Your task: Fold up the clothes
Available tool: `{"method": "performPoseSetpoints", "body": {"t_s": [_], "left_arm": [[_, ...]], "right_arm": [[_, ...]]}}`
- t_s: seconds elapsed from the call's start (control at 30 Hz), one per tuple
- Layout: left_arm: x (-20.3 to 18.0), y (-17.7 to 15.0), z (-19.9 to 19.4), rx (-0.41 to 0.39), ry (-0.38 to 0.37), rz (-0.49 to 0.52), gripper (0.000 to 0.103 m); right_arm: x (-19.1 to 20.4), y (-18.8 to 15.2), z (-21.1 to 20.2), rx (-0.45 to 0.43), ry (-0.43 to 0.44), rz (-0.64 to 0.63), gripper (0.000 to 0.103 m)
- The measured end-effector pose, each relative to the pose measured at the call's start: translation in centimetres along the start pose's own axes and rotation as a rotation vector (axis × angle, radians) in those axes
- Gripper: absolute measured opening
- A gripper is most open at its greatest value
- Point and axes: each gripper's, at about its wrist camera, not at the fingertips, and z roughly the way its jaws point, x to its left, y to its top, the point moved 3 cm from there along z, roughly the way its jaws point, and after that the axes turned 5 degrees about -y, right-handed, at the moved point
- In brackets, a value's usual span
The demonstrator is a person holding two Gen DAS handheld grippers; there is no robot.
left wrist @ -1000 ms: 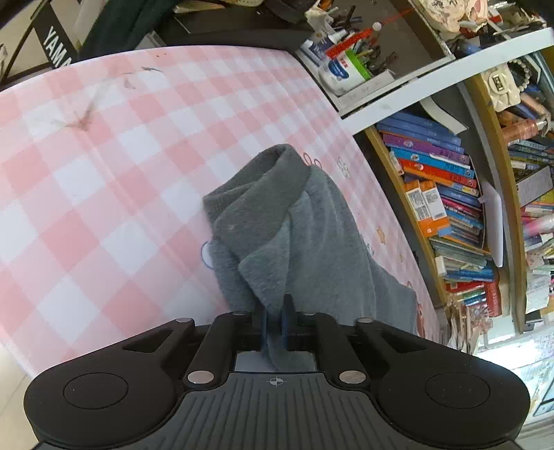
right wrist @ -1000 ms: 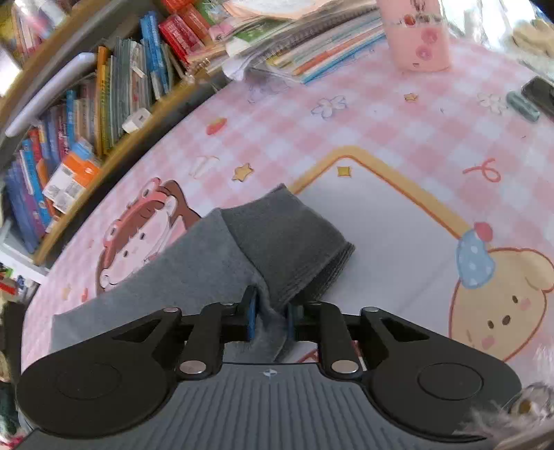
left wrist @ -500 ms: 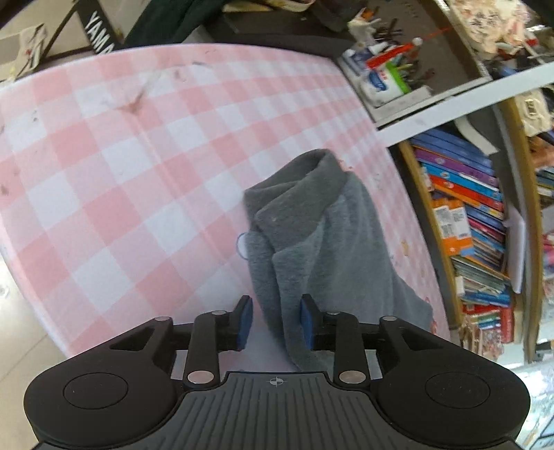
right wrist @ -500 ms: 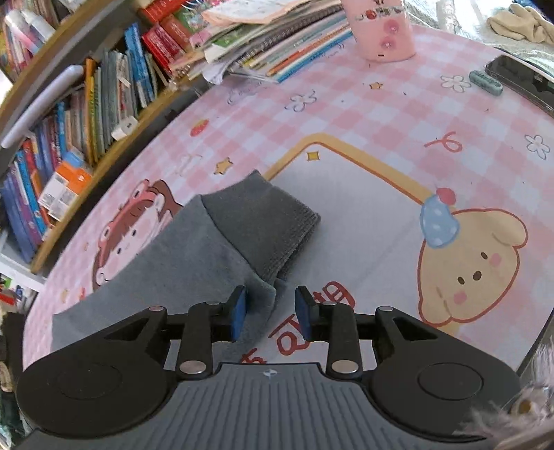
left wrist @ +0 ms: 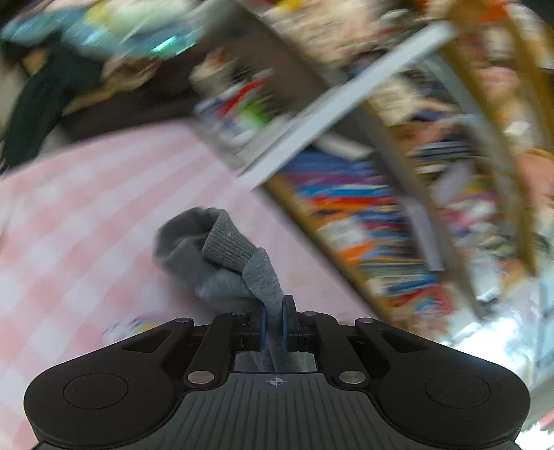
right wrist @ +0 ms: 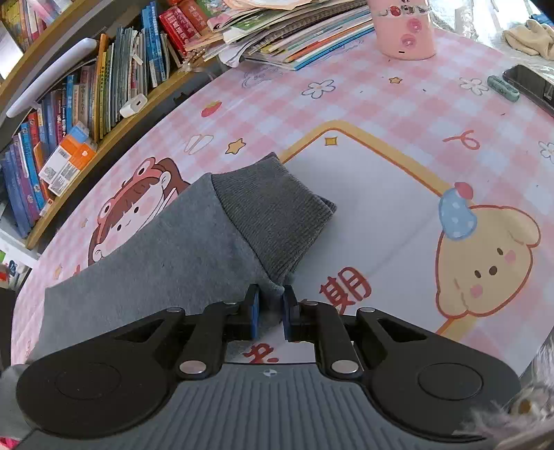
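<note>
1. Left wrist view, blurred throughout: the left gripper [left wrist: 273,323] has just been closing and now pinches a strip of the grey garment [left wrist: 225,263] between its blue pads; the cloth rises from the pads to a bunched ribbed cuff [left wrist: 226,242] that seems lifted off the pink checked worktop [left wrist: 76,235].
2. Left of the cloth in that view the checks run open out to the worktop's far edge, where something dark hangs [left wrist: 34,100].
3. To the right of the cloth, a bookshelf [left wrist: 363,221] full of coloured spines stands just past the worktop's edge, with a pale shelf board slanting above it; detail is smeared.
4. Right wrist view, sharp: a bookshelf [right wrist: 86,100] curves along the left edge of the worktop, with a white charger on its ledge.
5. The grey garment [right wrist: 155,256] lies flat over a printed cartoon figure, its darker ribbed cuff [right wrist: 277,221] overlapping the yellow-framed white panel [right wrist: 374,194].
6. The right gripper [right wrist: 271,306] has just been closing; its blue pads nip the cloth's near corner, where cuff meets body.
7. Right of the cuff the panel and a printed puppy [right wrist: 484,256] lie uncovered.
8. Far side, well apart from the cloth: a stack of books [right wrist: 297,38], a pink cup [right wrist: 403,31], and at the right edge a phone [right wrist: 529,86] beside a small green bar.
</note>
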Motion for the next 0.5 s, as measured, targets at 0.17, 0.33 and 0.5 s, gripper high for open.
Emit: {"method": "performPoseSetpoints", "body": {"t_s": [0.17,0.33,0.5], "left_arm": [[6.3,-1.4,0.6,0.063,0.212,-0.217,0.006],[8.5,-2.4,0.6,0.087,0.272,-0.283,0.007],[8.4,-2.3,0.6,0.096,0.276,-0.26,0.007]], "right_arm": [[0.7,-0.7,0.0,0.006,0.024,-0.01,0.012],[1.1,-0.7,-0.3,0.004,0.017,-0.017,0.011],[1.9,-0.1,-2.3,-0.078,0.058,0.006,0.008]]}}
